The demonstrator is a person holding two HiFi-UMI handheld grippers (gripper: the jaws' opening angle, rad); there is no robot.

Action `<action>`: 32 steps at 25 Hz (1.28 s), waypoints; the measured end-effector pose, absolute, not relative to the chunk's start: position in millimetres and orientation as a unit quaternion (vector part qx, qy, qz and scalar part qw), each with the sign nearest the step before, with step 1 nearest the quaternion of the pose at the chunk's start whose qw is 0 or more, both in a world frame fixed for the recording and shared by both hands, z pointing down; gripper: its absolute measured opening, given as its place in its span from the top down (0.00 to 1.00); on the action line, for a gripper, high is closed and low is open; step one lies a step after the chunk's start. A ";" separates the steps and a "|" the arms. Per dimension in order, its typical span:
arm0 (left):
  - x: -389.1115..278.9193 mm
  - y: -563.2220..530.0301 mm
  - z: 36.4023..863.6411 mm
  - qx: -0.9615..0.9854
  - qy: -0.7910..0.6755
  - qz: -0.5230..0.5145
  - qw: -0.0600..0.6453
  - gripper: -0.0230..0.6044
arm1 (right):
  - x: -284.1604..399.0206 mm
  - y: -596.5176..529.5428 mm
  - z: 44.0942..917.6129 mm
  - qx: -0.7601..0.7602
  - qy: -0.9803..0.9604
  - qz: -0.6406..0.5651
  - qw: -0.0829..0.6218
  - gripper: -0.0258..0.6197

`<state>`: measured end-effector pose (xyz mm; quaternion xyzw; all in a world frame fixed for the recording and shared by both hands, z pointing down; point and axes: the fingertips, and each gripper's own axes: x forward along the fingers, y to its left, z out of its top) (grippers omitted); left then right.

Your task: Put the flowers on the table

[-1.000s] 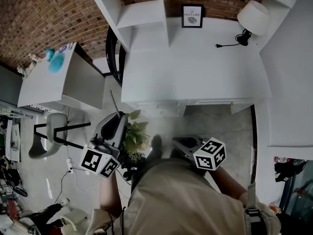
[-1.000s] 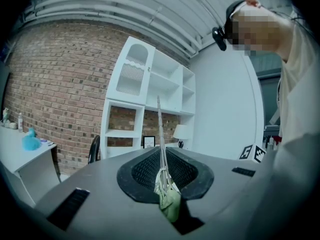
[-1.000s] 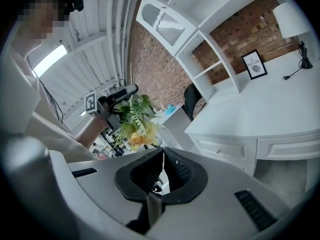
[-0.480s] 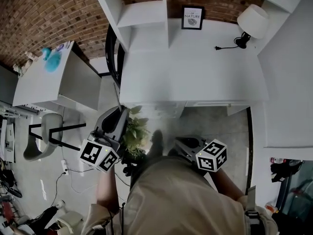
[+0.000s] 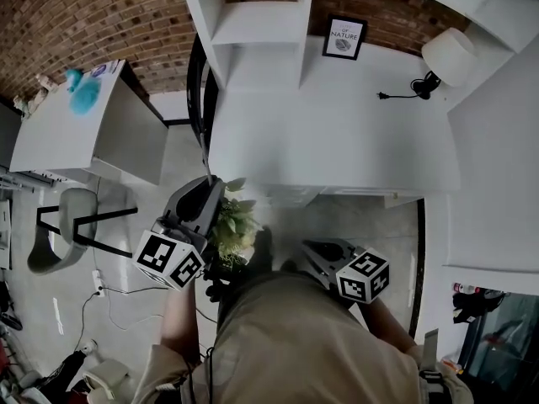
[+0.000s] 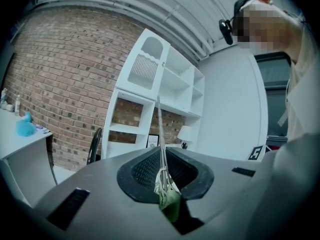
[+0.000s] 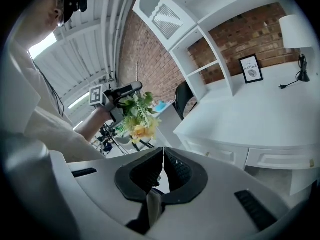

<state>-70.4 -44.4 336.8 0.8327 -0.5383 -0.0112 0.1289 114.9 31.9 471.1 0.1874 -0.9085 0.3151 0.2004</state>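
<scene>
Risk, slip: we judge the hold narrow. The left gripper [image 5: 202, 204] is clamped only on the thin stalks of the bunch of yellow and green flowers [image 5: 233, 225], so a quick swing could twist the bunch or pull it out.
Risk, collision: the blooms hang low, so we would expect them to catch the front edge of the white rectangular table [image 5: 337, 133] unless they are raised first.
Risk, landing: a black-framed picture [image 5: 344, 38] and a white-shaded lamp [image 5: 449, 55] stand at the back, so we favour the bare middle.
Flowers, position: in the air, just short of the table's front edge, not yet on it.
Left gripper, pose: low at the person's left front, pointing toward the table, with the blooms beside and below it.
Right gripper [image 5: 313, 247], state: jaws together with nothing between them, held low at the right front.
</scene>
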 end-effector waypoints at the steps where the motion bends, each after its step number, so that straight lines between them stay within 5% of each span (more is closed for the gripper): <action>1: -73.5 -47.3 338.1 0.833 -0.538 -0.011 0.131 0.90 | 112.3 29.6 471.8 0.187 -0.908 0.316 0.203 0.92; 32: -128.1 -148.5 397.5 0.842 -0.503 -0.005 0.192 0.90 | 70.9 -41.4 474.4 0.256 -0.881 0.313 0.245 0.92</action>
